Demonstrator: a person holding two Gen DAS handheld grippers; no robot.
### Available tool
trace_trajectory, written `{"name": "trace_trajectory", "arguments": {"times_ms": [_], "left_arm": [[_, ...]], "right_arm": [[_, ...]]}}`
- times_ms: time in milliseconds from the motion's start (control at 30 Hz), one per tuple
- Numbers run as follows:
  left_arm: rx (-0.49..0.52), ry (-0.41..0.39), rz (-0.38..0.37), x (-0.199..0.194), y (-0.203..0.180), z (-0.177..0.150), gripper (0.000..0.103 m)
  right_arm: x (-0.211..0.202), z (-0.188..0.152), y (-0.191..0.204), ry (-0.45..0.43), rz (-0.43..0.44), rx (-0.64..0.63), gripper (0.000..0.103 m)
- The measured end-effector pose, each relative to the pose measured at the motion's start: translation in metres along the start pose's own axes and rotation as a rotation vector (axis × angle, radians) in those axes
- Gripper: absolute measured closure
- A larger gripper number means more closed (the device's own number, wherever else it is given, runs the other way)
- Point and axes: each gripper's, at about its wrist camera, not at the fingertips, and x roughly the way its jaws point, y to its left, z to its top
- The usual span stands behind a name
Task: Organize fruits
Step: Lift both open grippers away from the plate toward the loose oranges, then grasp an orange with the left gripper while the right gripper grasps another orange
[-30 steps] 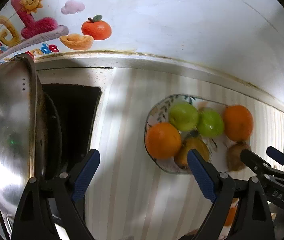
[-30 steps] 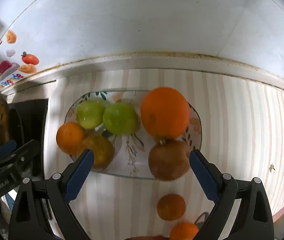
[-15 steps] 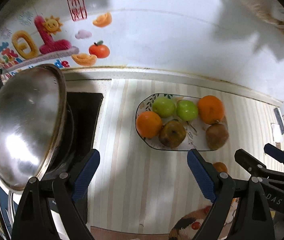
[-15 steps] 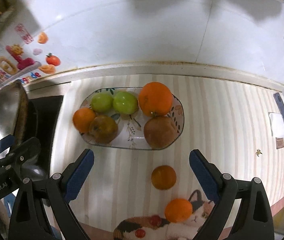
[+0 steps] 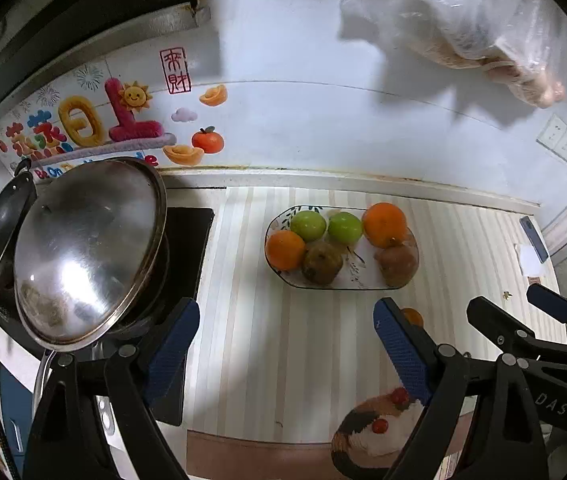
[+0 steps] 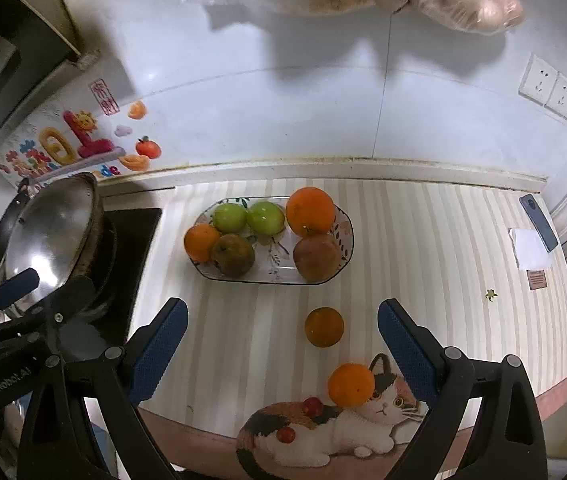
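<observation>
Oranges (image 6: 310,211), four; green fruits (image 6: 230,217), two.

Both views are evenly and fairly brightly lit from overhead, with a cool cast on the white wall (image 6: 323,120). Soft dark shadows of the hanging plastic bags (image 5: 483,20) fall on that wall below them. The steel lid (image 5: 83,256) throws back white glare patches and smeared reflections. A paler bright patch washes out the striped worktop (image 5: 283,360) in the left view near the bottom. Fisheye bending curves the worktop's back edge and stripes, and black vignette closes every corner. The fruit in the plate (image 6: 339,272) is reasonably sharp; the bags at the top look hazy, and the wall stickers (image 6: 63,148) smear slightly toward the edge.
</observation>
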Motion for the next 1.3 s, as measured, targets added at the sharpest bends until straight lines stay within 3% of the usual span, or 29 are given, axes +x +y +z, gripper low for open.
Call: {"name": "trace_trajectory", "arguments": {"times_ms": [400,467,567,767,1000,1200,1300], "left_arm": [[0.005,-0.033,-0.018,-0.019,-0.011,-0.009,0.014],[0.017,-0.027,-0.015,-0.013,-0.016,-0.01,0.003],[0.033,-0.014,0.002,0.003,-0.026,-0.011,0.002],[0.066,0.108,0.012,0.061,-0.052,-0.013,0.002],[0.122,0.278,0.041,0.136,-0.092,-0.017,0.002],[0.168,0.389,0.011,0.182,-0.124,-0.019,0.002],[0.159,0.445,-0.029,0.202,-0.137,-0.018,0.002]], "right_arm": [[-0.026,-0.02,-0.016,-0.026,0.069,0.065,0.005],[-0.019,-0.021,-0.031,-0.006,0.079,0.101,0.005],[0.001,-0.026,-0.06,0.04,0.074,0.161,0.005],[0.081,-0.055,-0.116,0.217,0.104,0.263,0.005],[0.176,-0.107,-0.148,0.393,0.179,0.383,0.005],[0.208,-0.127,-0.151,0.416,0.246,0.417,0.018],[0.213,-0.126,-0.153,0.398,0.22,0.402,0.036]]}}
